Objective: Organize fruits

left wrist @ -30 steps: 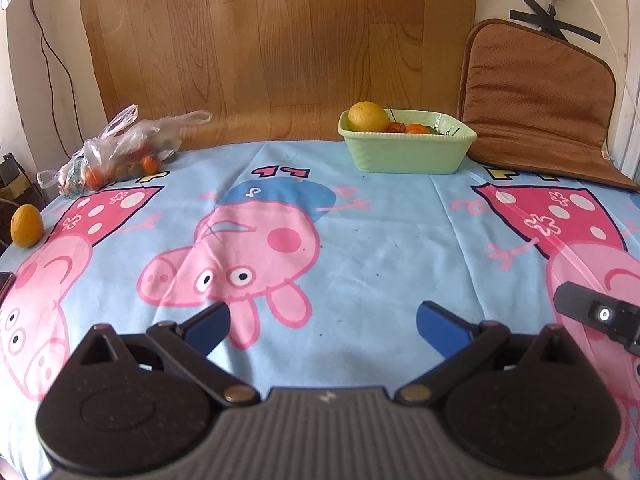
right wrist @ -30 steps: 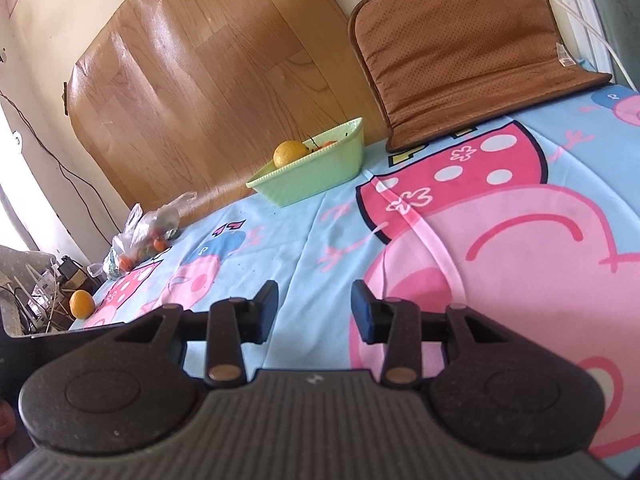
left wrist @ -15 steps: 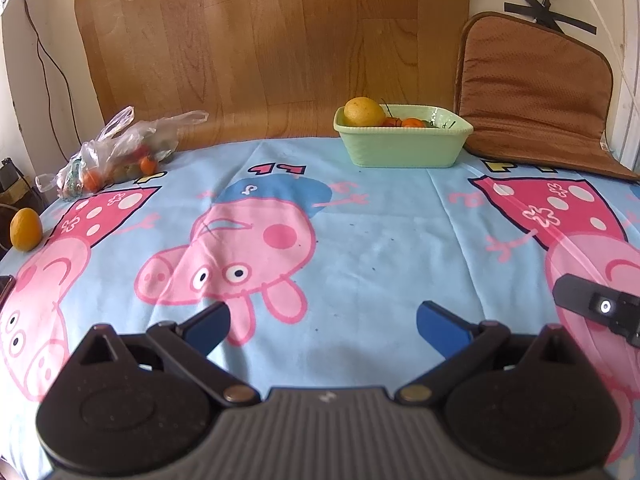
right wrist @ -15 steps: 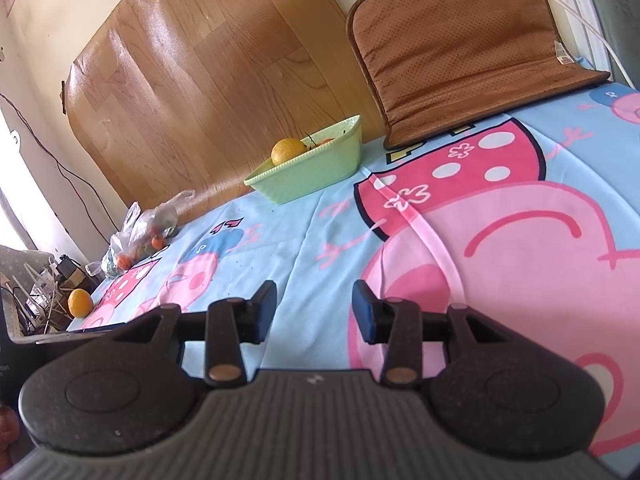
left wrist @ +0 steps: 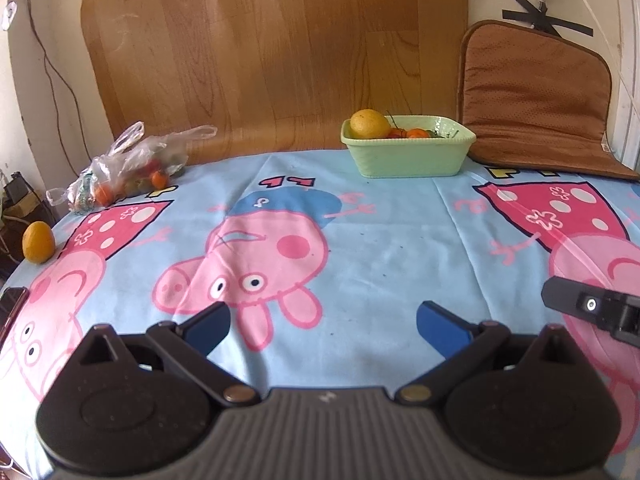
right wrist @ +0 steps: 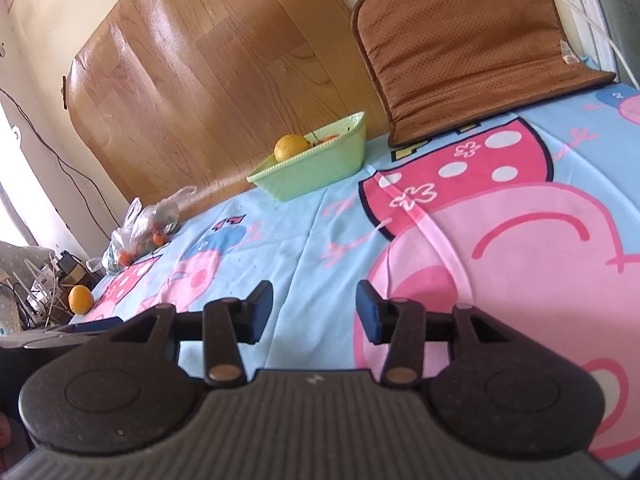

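Where glossy cloth (left wrist: 400,240) spreads: ribbed rectangular bowl (left wrist: 408,156) (pale green)

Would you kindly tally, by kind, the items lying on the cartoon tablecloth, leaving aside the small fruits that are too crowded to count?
Large yellow-orange citrus fruits: 2, one in the green basket and one loose at the left edge
Green basket: 1
Plastic bag of small fruits: 1
Brown seat cushion: 1
Total: 5
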A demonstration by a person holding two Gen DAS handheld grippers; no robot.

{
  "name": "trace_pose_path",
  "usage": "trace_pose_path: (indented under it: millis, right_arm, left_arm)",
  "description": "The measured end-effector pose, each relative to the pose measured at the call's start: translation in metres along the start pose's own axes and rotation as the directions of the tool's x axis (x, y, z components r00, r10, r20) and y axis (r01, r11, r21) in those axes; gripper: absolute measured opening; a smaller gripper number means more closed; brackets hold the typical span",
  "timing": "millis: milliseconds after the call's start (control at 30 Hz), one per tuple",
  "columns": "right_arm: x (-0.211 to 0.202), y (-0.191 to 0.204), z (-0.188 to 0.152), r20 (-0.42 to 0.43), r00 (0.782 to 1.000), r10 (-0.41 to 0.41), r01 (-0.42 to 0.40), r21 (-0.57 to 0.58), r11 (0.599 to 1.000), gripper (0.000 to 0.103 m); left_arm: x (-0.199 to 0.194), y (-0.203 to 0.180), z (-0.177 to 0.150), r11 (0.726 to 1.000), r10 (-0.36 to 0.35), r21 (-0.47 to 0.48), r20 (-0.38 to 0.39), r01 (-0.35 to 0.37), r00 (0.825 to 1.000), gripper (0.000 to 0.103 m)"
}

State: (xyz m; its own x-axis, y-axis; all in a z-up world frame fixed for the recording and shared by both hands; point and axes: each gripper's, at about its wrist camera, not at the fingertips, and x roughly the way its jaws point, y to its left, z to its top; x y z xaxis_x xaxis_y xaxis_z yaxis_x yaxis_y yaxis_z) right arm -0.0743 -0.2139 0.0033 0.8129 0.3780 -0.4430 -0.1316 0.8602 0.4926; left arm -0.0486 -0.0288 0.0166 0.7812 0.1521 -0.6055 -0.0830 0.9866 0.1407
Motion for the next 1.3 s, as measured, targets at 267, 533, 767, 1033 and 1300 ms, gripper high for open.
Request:
trace_pose_path:
  millis: [267, 533, 767, 1033, 1300]
  right_arm:
    - [0.003, 0.020, -0.007, -0.020, 0.999, 0.029, -0.030, -0.056, 0.998, 0.049]
    - [-0.004, 0.016, -0.001, 0.012, 1.000, 0.024, -0.024, -0.055, 0.998, 0.049]
    - [-0.014, -0.002, 0.003, 0.039, 0.999, 0.017, -0.016, -0.033, 0.999, 0.049]
    - [-0.015, -0.023, 0.009, 0.013, 1.000, 0.009, -0.008, -0.028, 1.000, 0.049]
    - [-0.015, -0.027, 0.028, -0.023, 1.000, 0.013, -0.015, -0.089, 0.996, 0.049]
  left_arm:
    - [-0.007, 0.012, -0.003, 1.000, 0.013, -0.009, 0.012, -0.013, 1.000, 0.103]
    - [-0.016, 0.004, 0.001, 1.000, -0.004, 0.015, 0.050, 0.003, 0.999, 0.103]
    - [-0.013, -0.013, 0.003, 0.998, 0.000, 0.056, 0.055, -0.003, 0.998, 0.103]
    - [-0.013, -0.026, 0.005, 0.997, -0.039, 0.070, 0.055, 0.036, 0.998, 0.103]
    - [0.000, -0.030, 0.013, 0.996, -0.076, 0.046, -0.013, 0.076, 0.997, 0.103]
